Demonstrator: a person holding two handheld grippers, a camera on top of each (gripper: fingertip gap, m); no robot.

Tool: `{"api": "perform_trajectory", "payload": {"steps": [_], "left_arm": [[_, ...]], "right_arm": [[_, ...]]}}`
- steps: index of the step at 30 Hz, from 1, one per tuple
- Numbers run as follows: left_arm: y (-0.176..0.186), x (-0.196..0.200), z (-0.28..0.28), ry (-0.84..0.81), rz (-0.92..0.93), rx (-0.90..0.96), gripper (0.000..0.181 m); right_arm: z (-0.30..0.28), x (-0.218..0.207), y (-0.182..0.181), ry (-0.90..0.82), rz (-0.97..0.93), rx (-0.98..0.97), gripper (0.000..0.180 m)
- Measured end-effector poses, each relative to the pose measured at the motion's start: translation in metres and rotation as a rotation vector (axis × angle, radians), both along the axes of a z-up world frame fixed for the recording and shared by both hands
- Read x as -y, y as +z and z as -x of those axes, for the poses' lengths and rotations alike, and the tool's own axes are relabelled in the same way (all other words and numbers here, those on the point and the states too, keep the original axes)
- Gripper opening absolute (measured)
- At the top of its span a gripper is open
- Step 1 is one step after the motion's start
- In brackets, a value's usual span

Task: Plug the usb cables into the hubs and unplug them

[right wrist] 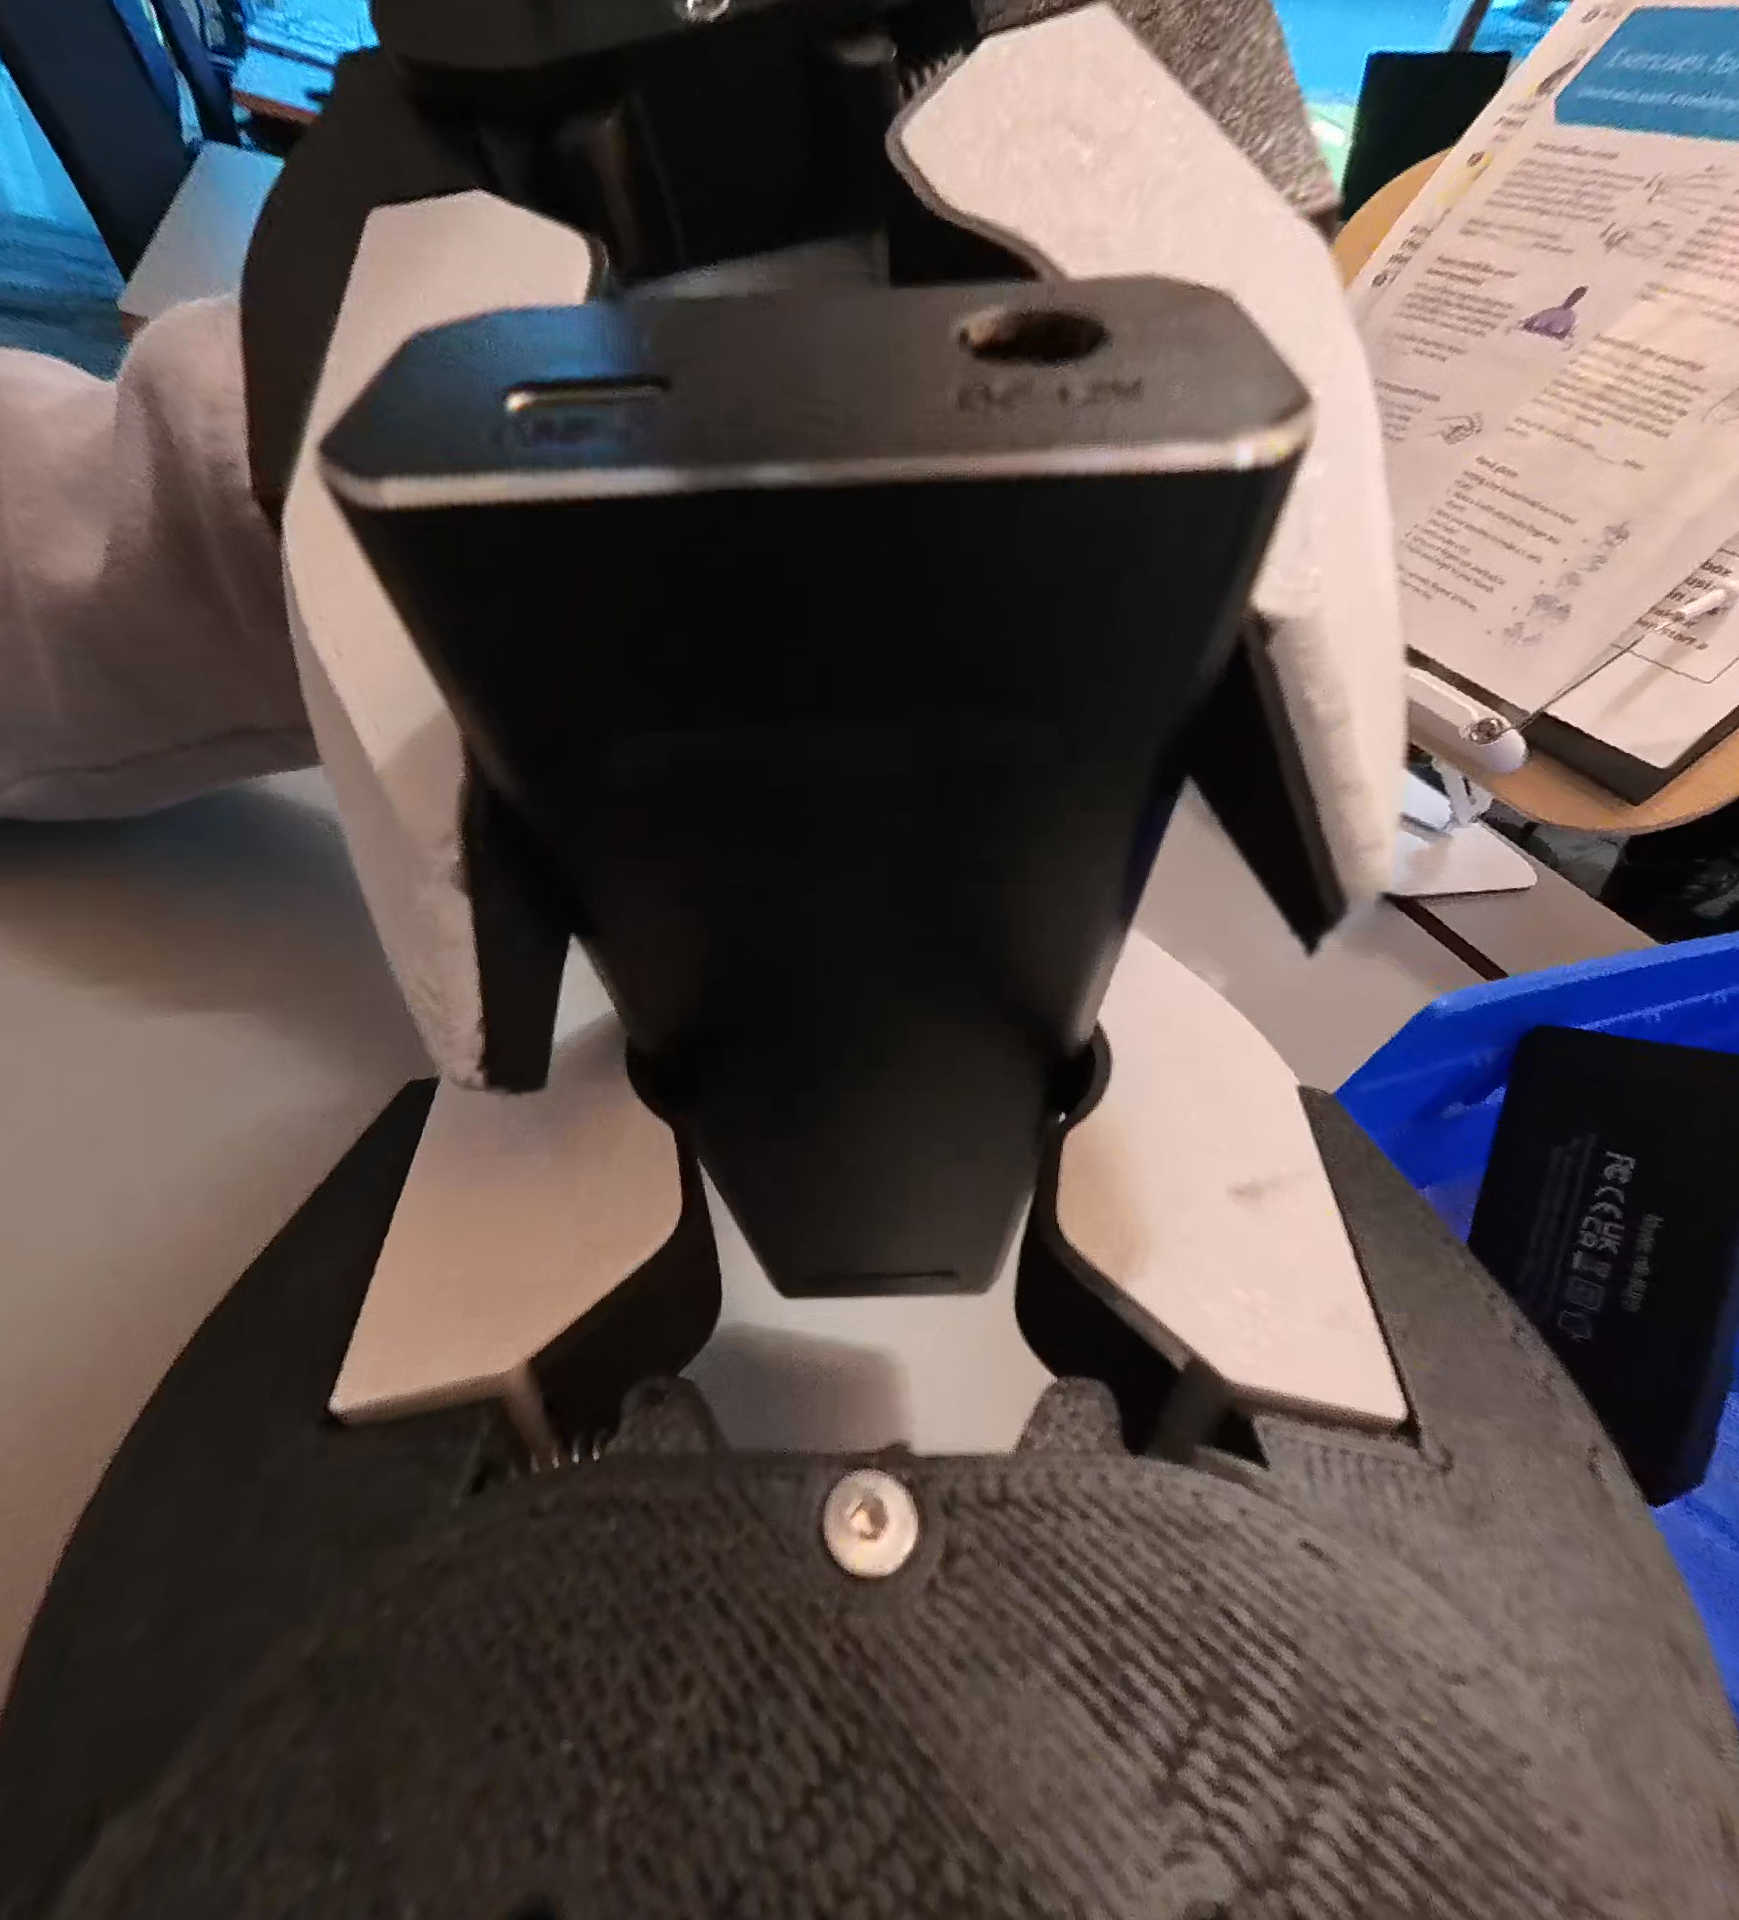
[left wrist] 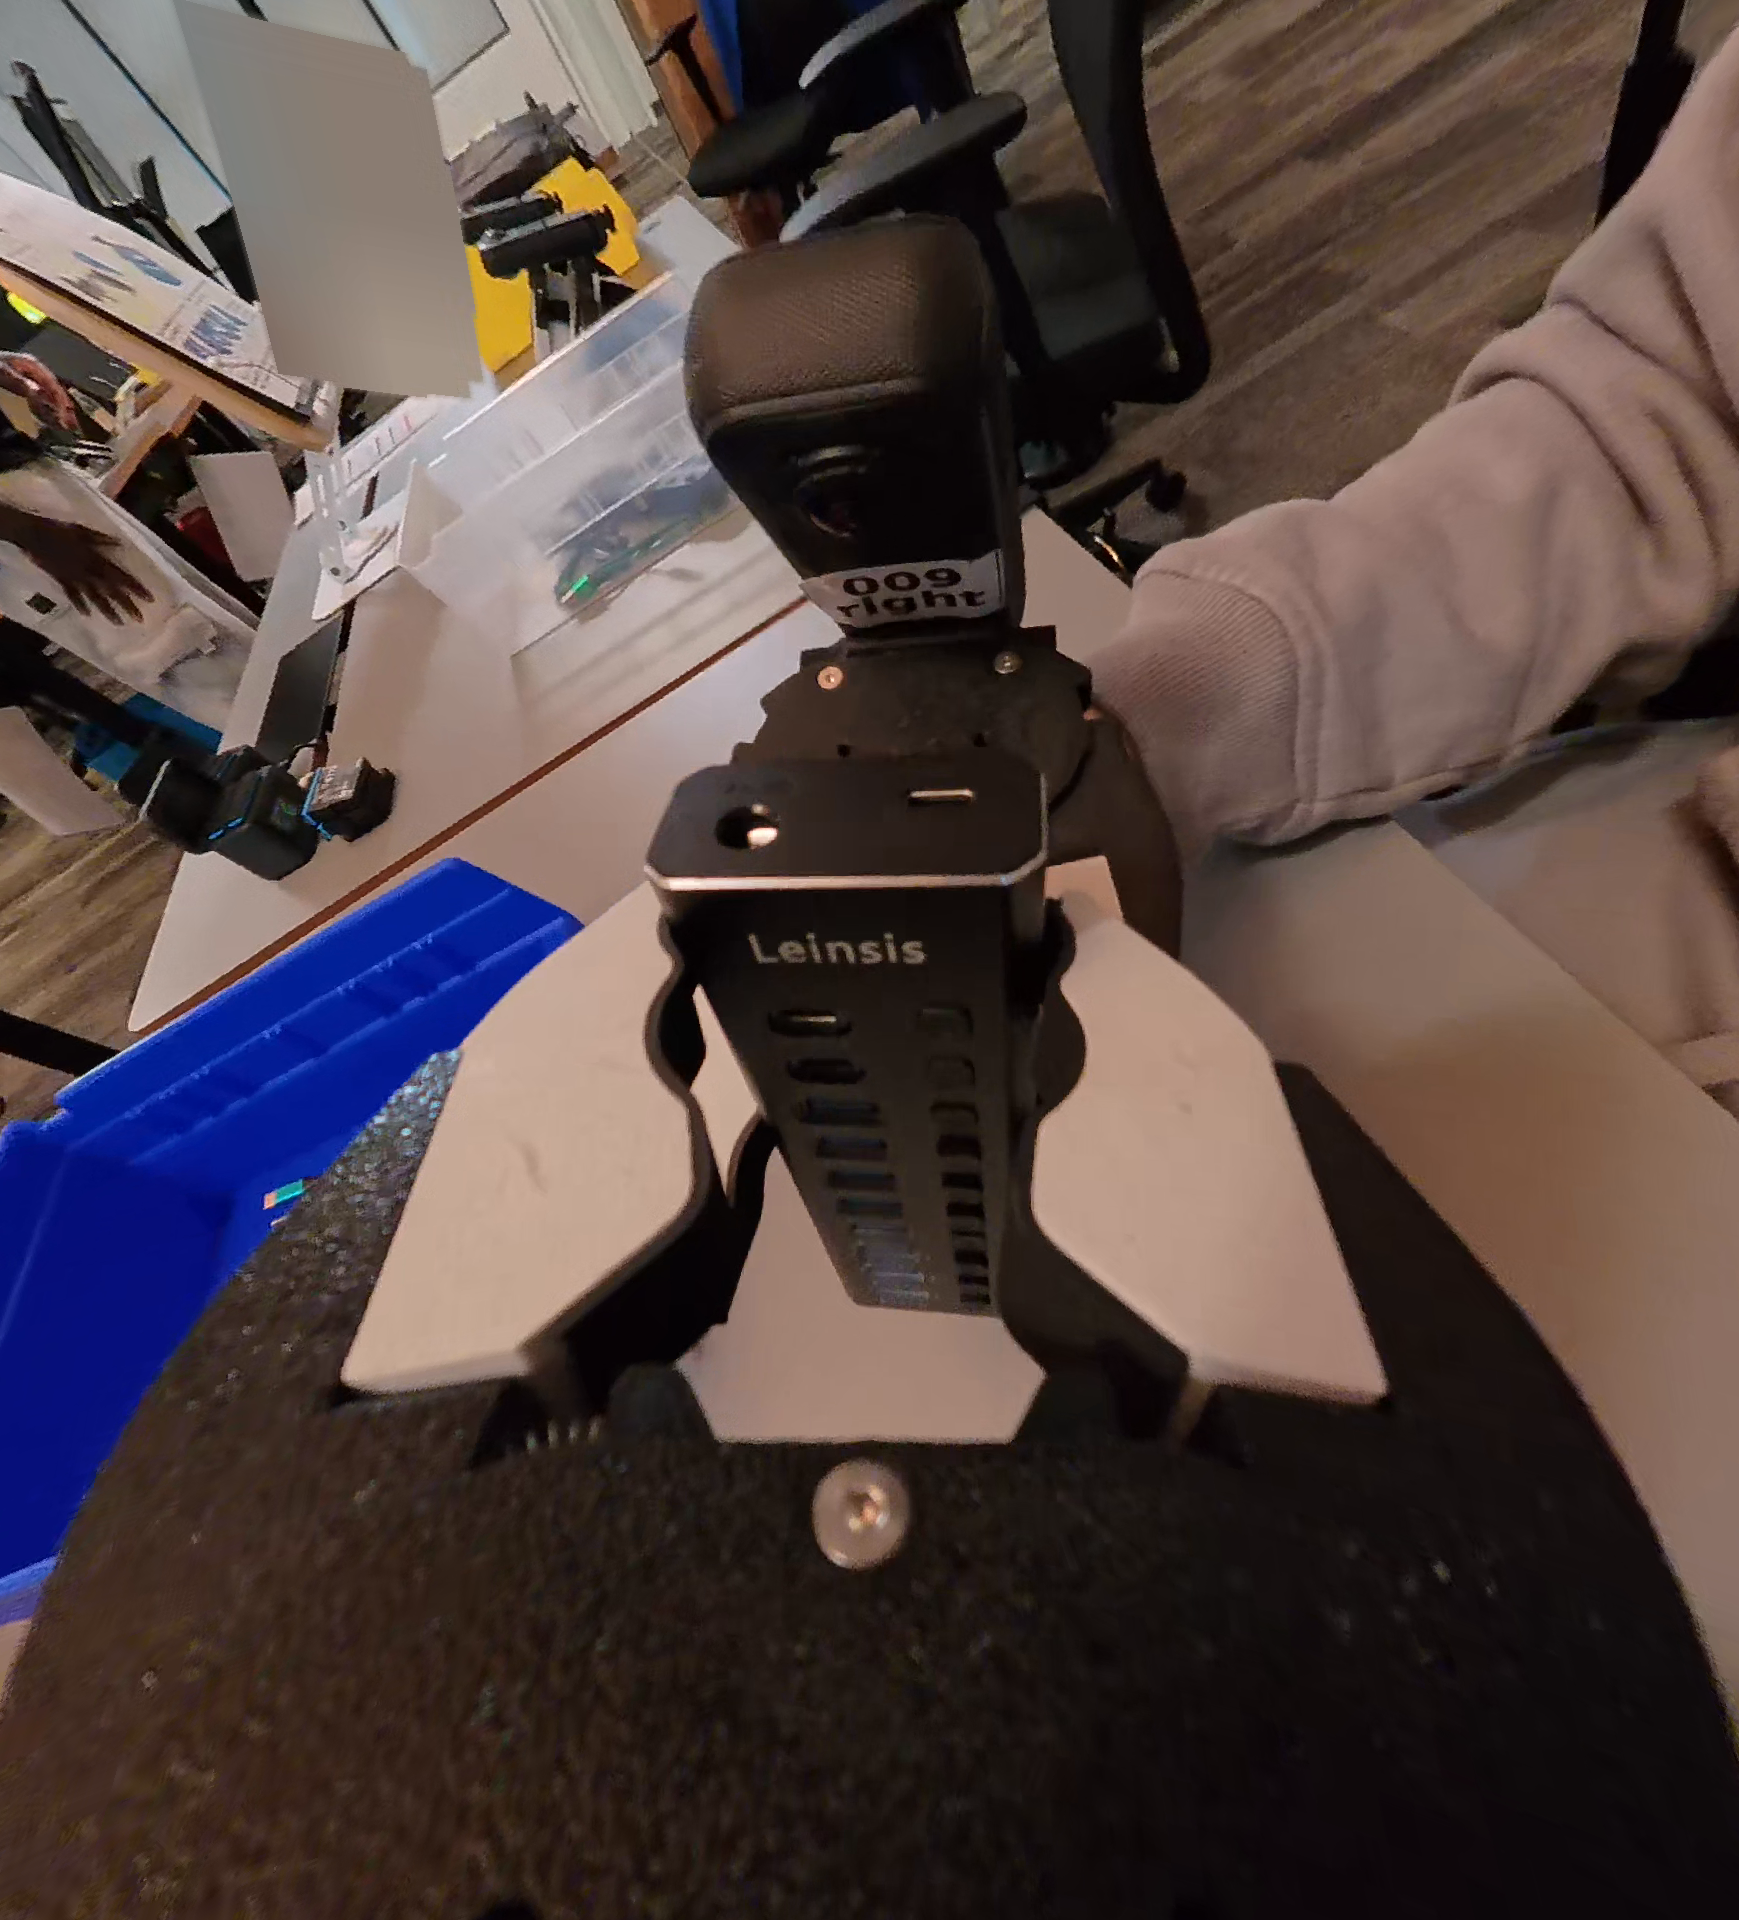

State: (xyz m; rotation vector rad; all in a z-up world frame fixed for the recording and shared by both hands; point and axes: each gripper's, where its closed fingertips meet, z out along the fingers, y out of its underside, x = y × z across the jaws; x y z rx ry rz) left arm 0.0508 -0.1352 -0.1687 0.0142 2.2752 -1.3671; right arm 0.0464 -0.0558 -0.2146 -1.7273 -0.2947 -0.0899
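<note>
1. Your left gripper (left wrist: 849,1023) is closed on the black hub (left wrist: 870,1049): each finger presses one long side of the hub, and the hub stands upright between them, clear of the white table (left wrist: 1416,997).
2. The hub's face with its two columns of ports is turned toward your left camera; its top end, with a round socket and a slim slot, rises past the fingertips.
3. Your right gripper (right wrist: 865,1075) is likewise clamped on the same hub (right wrist: 844,748) from the opposite side, its fingers gripping the hub's lower narrow part, plain back toward this camera.
4. In the right wrist view, the left gripper's white fingers (right wrist: 387,748) flank the hub higher up.
5. A blue bin (right wrist: 1592,1018) sits just beside the grippers; a second black hub (right wrist: 1613,1257) leans inside it.
6. A grey sleeve (left wrist: 1447,623) reaches to the right gripper's handle.
</note>
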Motion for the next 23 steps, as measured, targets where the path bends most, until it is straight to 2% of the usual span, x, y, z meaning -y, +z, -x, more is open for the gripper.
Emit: {"api": "perform_trajectory", "payload": {"steps": [6,9,13,16,20,23], "left_arm": [[-0.004,-0.003,-0.002,0.043,-0.033,-0.018,0.065],[0.008,-0.005,-0.010,0.106,0.065,-0.021,0.066],[0.037,-0.017,-0.018,0.166,0.260,-0.059,0.076],[0.043,-0.038,-0.033,0.275,0.338,-0.097,0.077],[0.022,-0.075,-0.056,0.525,0.376,-0.197,0.078],[0.012,-0.110,-0.046,0.696,0.437,-0.229,0.075]], "right_arm": [[-0.004,-0.003,0.001,-0.024,-0.046,-0.033,0.073],[-0.010,0.002,0.009,-0.022,-0.083,-0.125,0.073],[-0.038,0.017,0.019,-0.100,-0.140,-0.233,0.073],[-0.064,0.032,0.023,-0.206,-0.157,-0.279,0.073],[-0.084,0.046,0.022,-0.322,-0.108,-0.246,0.073],[-0.084,0.051,0.023,-0.330,-0.084,-0.213,0.073]]}}
